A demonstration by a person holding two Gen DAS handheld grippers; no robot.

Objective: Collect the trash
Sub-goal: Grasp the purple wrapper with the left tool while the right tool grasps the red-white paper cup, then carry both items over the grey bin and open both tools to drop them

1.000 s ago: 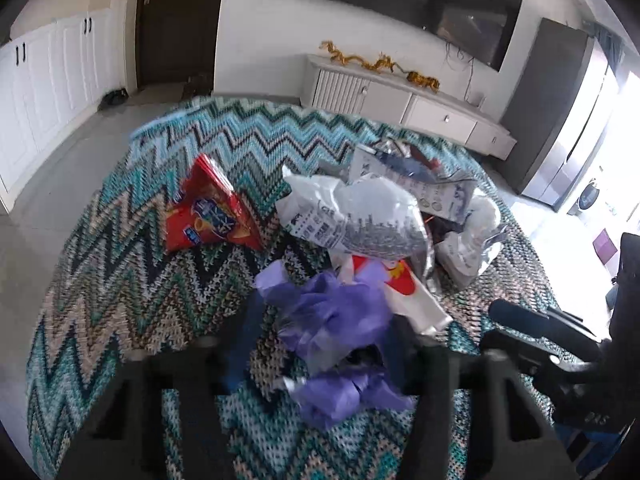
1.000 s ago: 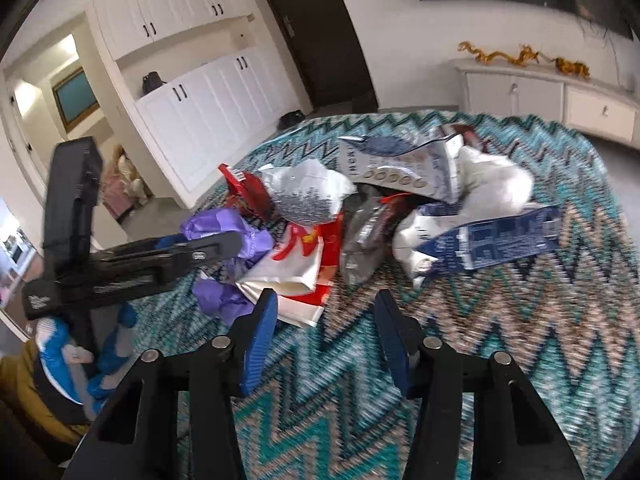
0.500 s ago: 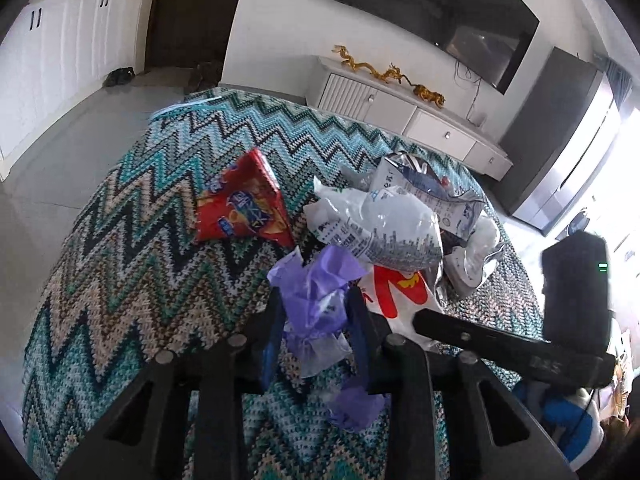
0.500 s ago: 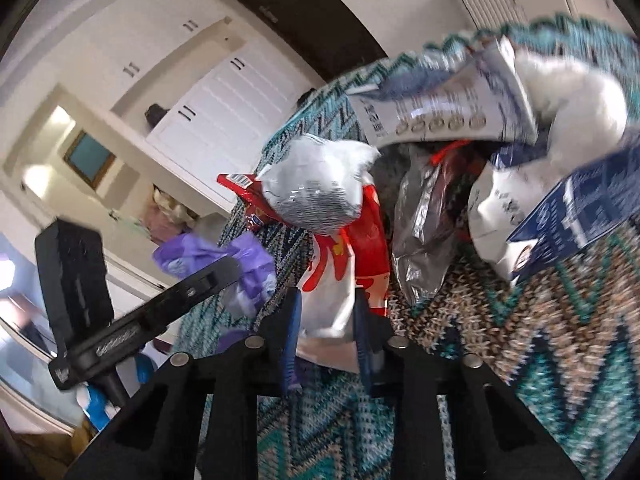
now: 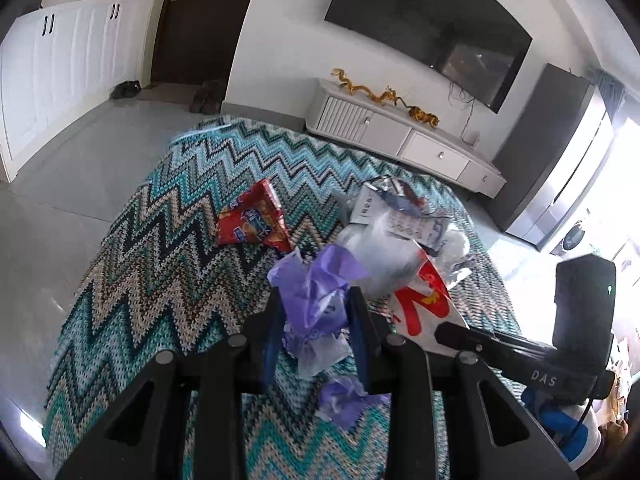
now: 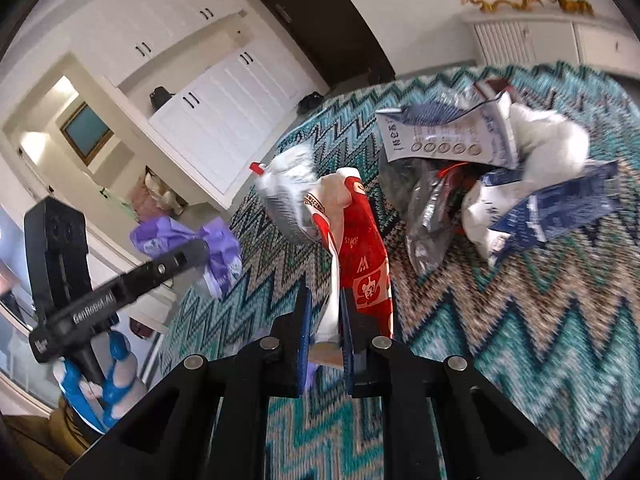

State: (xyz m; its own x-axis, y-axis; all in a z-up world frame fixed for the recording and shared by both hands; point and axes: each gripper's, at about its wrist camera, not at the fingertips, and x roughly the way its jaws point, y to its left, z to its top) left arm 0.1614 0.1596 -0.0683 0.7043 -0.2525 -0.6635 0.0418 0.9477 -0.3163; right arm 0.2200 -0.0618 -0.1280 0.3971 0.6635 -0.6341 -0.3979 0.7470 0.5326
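Two hand-held grippers at work over a teal-and-beige zigzag knitted cloth (image 5: 160,264) strewn with trash. The left gripper (image 5: 316,320) is clenched on a crumpled purple plastic bag (image 5: 316,292), whose upper part bulges above the jaws while a loose tail hangs below toward the cloth. The right gripper (image 6: 325,320), its jaws having just been closing, pinches the lower edge of a red-and-white printed paper bag (image 6: 360,252), which stands up from the jaws and leans against a crumpled grey-printed white wrapper (image 6: 288,196). The remaining trash lies in a pile on the cloth: a blue-and-white carton wrapper (image 6: 448,136), a clear cellophane wrapper (image 6: 428,220) and, apart to the left, a red snack packet (image 5: 252,220). Likely faults: the thin edge grip on the paper bag may slip or tear under a quick lift; the leaning white wrapper may be dragged along and fall; the purple tail may catch on the knit or pull free of the jaws.
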